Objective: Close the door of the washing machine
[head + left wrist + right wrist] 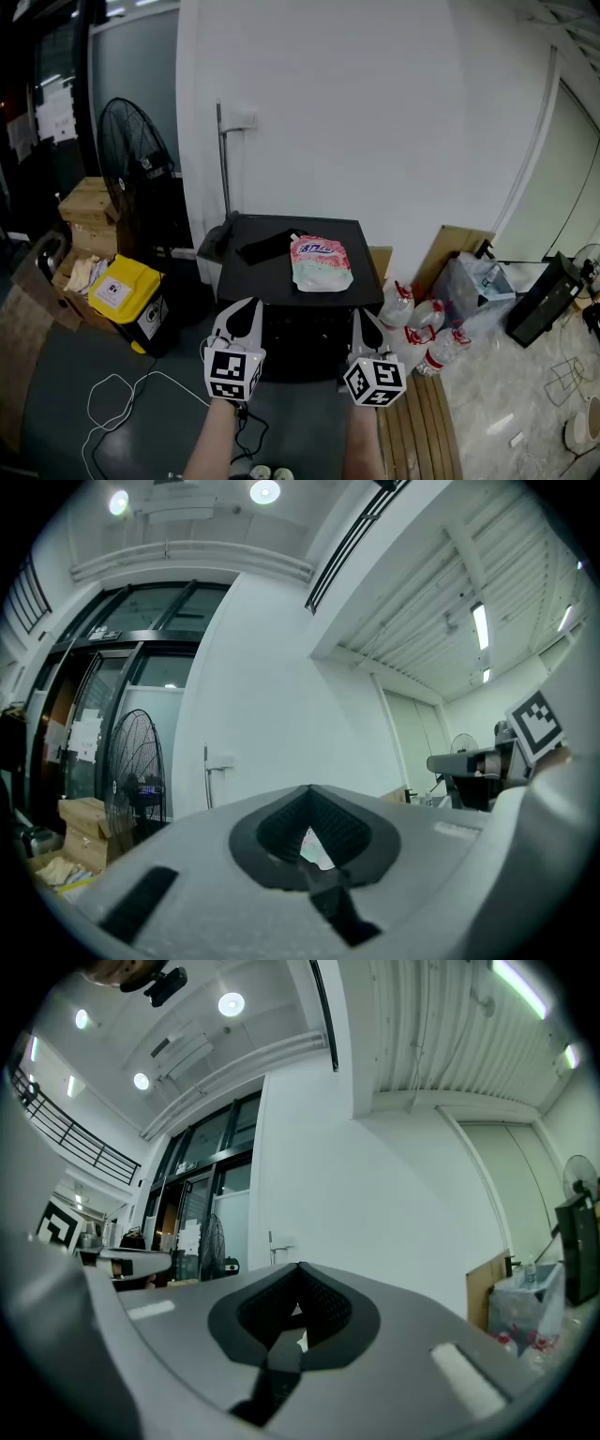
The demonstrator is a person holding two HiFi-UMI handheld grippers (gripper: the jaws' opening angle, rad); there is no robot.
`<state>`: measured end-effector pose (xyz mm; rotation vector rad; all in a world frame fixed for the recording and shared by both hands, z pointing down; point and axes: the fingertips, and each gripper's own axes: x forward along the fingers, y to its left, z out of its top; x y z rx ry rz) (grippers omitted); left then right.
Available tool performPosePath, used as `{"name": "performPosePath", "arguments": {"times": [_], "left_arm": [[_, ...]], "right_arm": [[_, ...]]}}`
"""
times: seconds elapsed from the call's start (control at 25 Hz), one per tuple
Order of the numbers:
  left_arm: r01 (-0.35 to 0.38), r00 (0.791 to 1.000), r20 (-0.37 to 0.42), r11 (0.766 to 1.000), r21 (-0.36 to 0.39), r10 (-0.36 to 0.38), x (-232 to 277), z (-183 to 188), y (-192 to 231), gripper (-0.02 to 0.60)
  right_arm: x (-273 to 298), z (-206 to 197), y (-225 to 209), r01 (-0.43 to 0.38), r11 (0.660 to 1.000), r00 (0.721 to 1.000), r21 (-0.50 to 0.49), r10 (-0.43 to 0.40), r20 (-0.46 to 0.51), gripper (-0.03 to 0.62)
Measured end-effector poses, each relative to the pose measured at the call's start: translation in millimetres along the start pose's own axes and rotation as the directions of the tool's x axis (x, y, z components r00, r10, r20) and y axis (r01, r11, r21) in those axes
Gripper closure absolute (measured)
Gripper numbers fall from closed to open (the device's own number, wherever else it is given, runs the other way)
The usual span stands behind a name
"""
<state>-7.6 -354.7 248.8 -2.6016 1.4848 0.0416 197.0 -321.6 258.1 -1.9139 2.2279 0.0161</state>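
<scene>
In the head view a black washing machine [281, 277] stands against the white wall, seen from above. A pink and green detergent pouch [322, 262] and a dark cloth [265, 246] lie on its lid. Its front face [305, 342] is dark, and I cannot make out the door there. My left gripper [247, 307] and right gripper [365, 319] are side by side at the machine's front top edge, both pointing at it. In the left gripper view the left gripper [312, 789] has its jaws together with nothing between them. The right gripper [300, 1267] looks the same in its own view.
A black floor fan [131, 178], cardboard boxes [89, 211] and a yellow bin [127, 292] crowd the left. Water bottles [422, 333] and a plastic bag [473, 286] lie on the right. A white cable [112, 394] loops on the floor. A pipe [223, 159] runs up the wall.
</scene>
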Motion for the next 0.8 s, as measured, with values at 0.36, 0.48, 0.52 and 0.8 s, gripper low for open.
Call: {"name": "performPosePath", "arguments": {"times": [0.36, 0.48, 0.52, 0.8], "left_arm": [[-0.016, 1.000, -0.007, 1.000, 0.011, 0.016, -9.6, -2.5, 4.3, 0.574], [-0.016, 1.000, -0.010, 1.000, 0.009, 0.016, -10.5, -2.8, 2.3, 0.574], [-0.014, 1.000, -0.009, 1.000, 0.009, 0.014, -10.2, -2.8, 1.3, 0.574], [-0.007, 1.000, -0.012, 1.000, 0.010, 0.007, -9.7, -4.1, -3.3, 0.574]], "right_arm": [[-2.3, -4.4, 9.5, -0.018, 1.000, 1.000, 0.001, 0.018, -0.010, 0.583], [-4.4, -4.4, 8.9, -0.018, 1.000, 1.000, 0.003, 0.018, -0.013, 0.583], [-4.8, -4.5, 8.3, -0.017, 1.000, 1.000, 0.004, 0.017, -0.014, 0.583], [-7.8, -5.1, 6.8, -0.016, 1.000, 1.000, 0.005, 0.016, -0.017, 0.583]]}}
